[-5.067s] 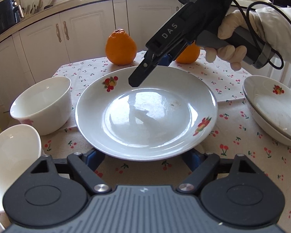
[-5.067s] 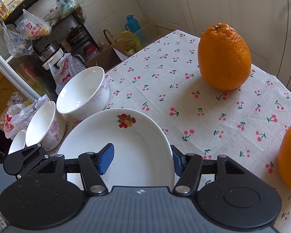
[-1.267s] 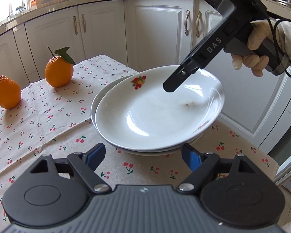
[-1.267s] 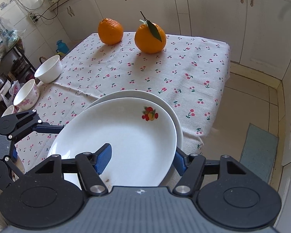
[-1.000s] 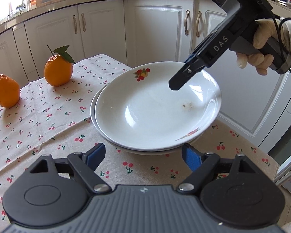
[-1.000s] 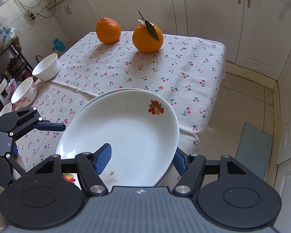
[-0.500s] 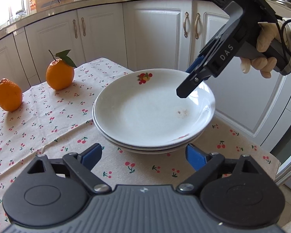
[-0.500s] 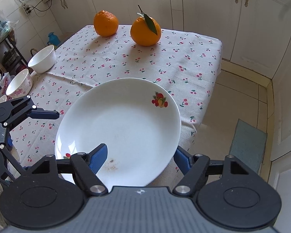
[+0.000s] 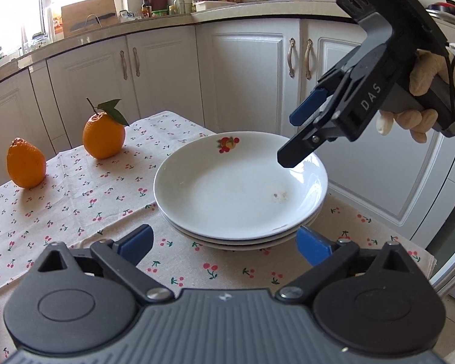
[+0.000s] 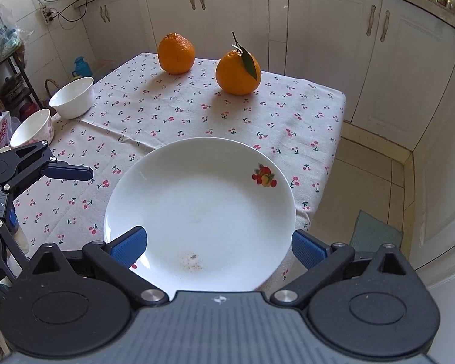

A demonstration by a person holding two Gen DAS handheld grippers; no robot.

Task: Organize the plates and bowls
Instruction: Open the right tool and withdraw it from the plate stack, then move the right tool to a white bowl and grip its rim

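Right gripper (image 9: pixel 297 139), in a gloved hand (image 9: pixel 421 100), tilts down over the plate stack (image 9: pixel 239 194) at two o'clock, jaws opening, apparently clear. Left gripper (image 9: pixel 224 242) opening, empty, at six o'clock.

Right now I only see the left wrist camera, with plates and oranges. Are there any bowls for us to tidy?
Observer: Yes. The right wrist view shows a plain white bowl at the left edge of the table.
Operator: Only one?
Observer: No. A bowl with pink flowers stands beside it, closer to the camera.
Operator: Is anything on the floor?
Observer: A green mat lies on the tiles past the table's right corner.
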